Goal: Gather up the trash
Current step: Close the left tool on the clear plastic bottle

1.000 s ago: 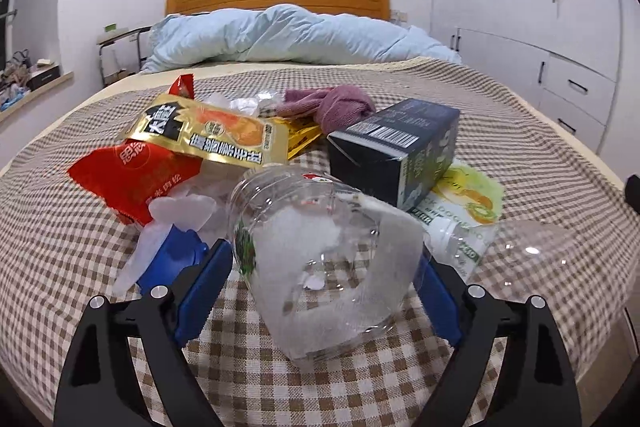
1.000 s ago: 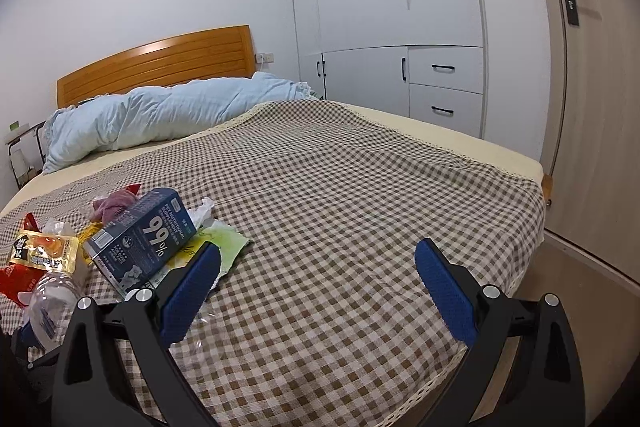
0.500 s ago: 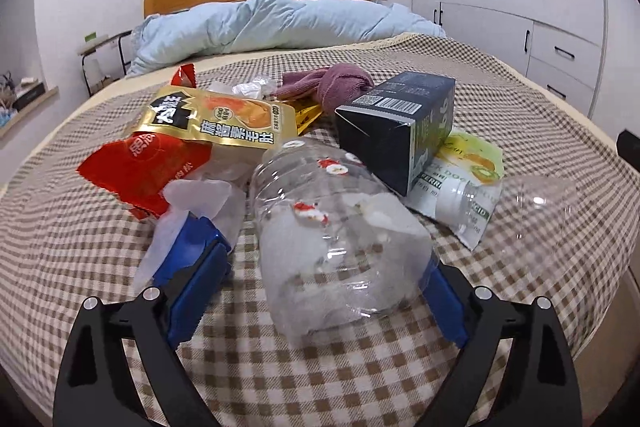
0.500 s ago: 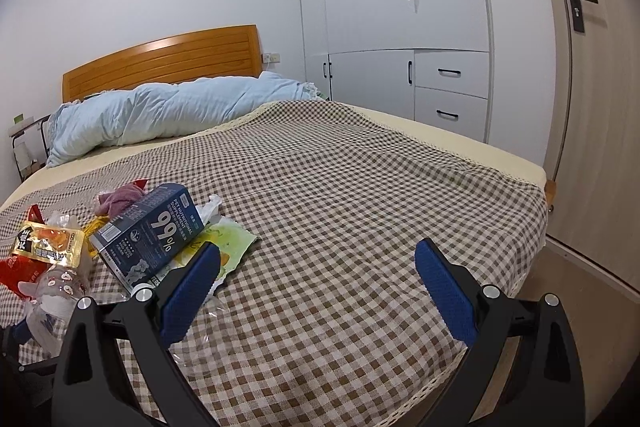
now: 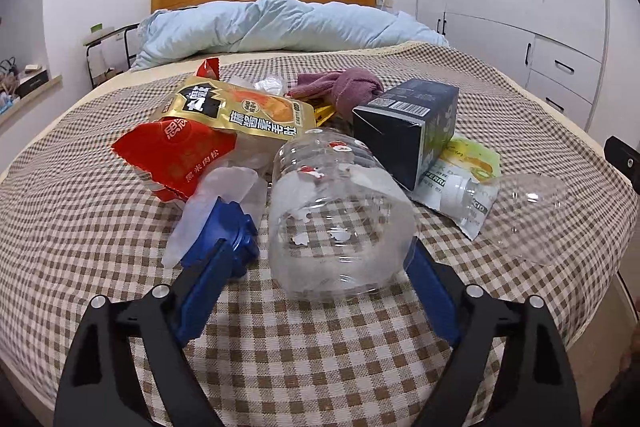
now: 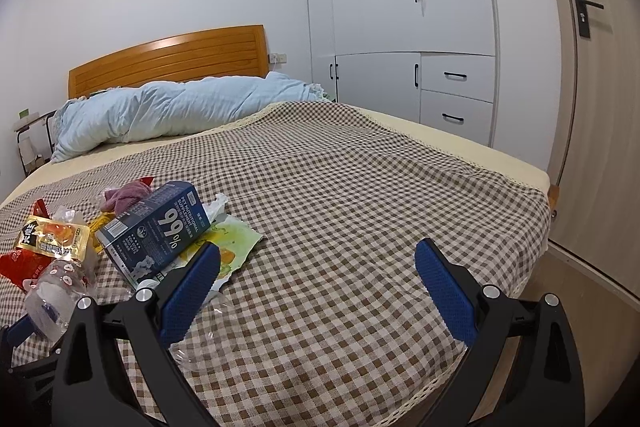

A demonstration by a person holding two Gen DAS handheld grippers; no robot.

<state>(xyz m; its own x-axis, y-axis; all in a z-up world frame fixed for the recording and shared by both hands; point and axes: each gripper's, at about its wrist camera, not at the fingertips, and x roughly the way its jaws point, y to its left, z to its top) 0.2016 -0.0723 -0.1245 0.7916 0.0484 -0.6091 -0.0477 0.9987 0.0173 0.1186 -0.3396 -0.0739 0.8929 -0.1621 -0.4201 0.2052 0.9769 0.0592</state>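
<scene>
The left gripper (image 5: 320, 267) straddles a clear plastic bottle (image 5: 340, 211) lying near the bed's (image 6: 360, 187) foot, its jaws closing around it. The right gripper (image 6: 316, 279) hangs wide open over bare checked cover, holding nothing.

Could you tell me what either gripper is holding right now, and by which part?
Nothing yet. The left gripper jaws are closing around the clear bottle's base; the right gripper is open, empty.

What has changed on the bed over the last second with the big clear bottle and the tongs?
The left tongs, jaws closing, have pushed further around the big clear plastic bottle, which has rolled slightly; whether the pads press it is unclear. The right tongs stayed open over the checked bedspread, and the dark blue carton and wrappers stayed put.
</scene>
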